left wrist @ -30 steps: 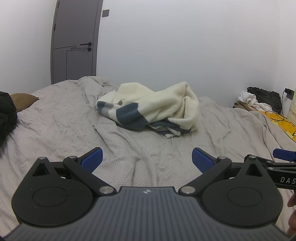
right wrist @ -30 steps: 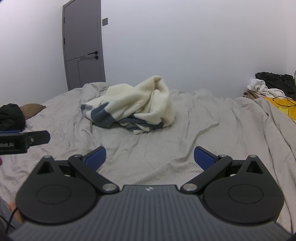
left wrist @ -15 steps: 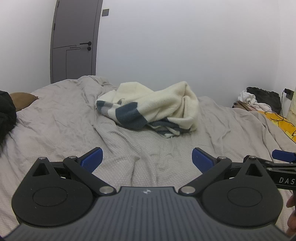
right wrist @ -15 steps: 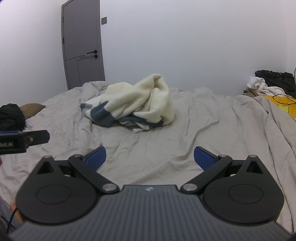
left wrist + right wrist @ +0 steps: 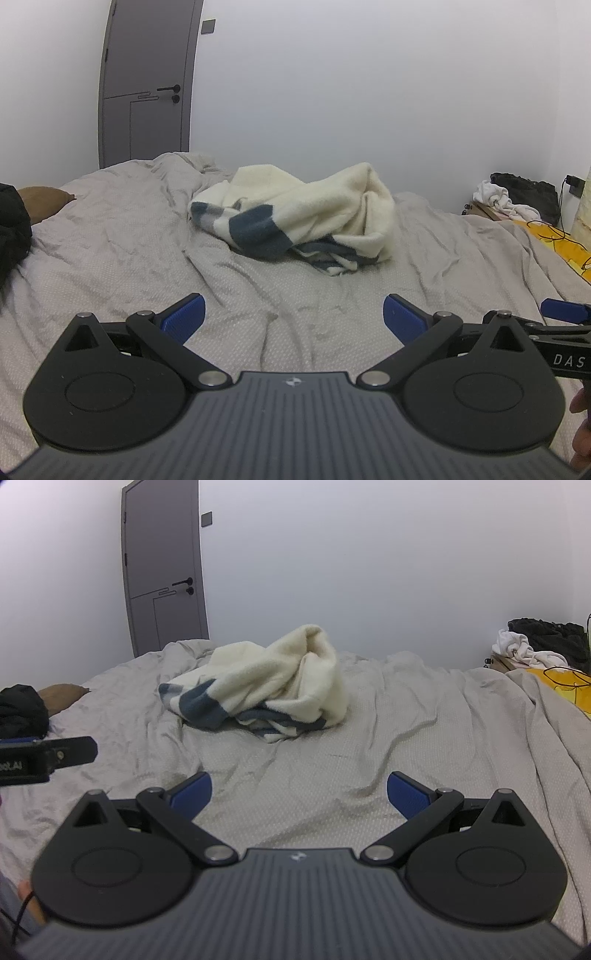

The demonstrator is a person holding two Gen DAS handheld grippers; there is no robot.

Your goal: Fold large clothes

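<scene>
A cream fleece garment with dark blue stripes (image 5: 295,218) lies crumpled in a heap on the grey bed (image 5: 110,266), well ahead of both grippers; the right wrist view shows the same garment (image 5: 258,690). My left gripper (image 5: 293,315) is open above the sheet, its blue pads wide apart and empty. My right gripper (image 5: 299,794) is also open and empty, hovering over the bed (image 5: 424,738) short of the heap. The right gripper's tip (image 5: 565,310) shows at the right edge of the left wrist view, and the left gripper's body (image 5: 44,758) at the left edge of the right wrist view.
A grey door (image 5: 147,92) stands in the far wall at the left. A black item (image 5: 13,225) and a brown pillow (image 5: 44,199) sit at the bed's left side. Piled clothes (image 5: 535,646) and a yellow object with cables (image 5: 569,686) lie at the right.
Both views have shifted only slightly, with the garment a little nearer in the frames. Both grippers stay open and nothing was grasped.
</scene>
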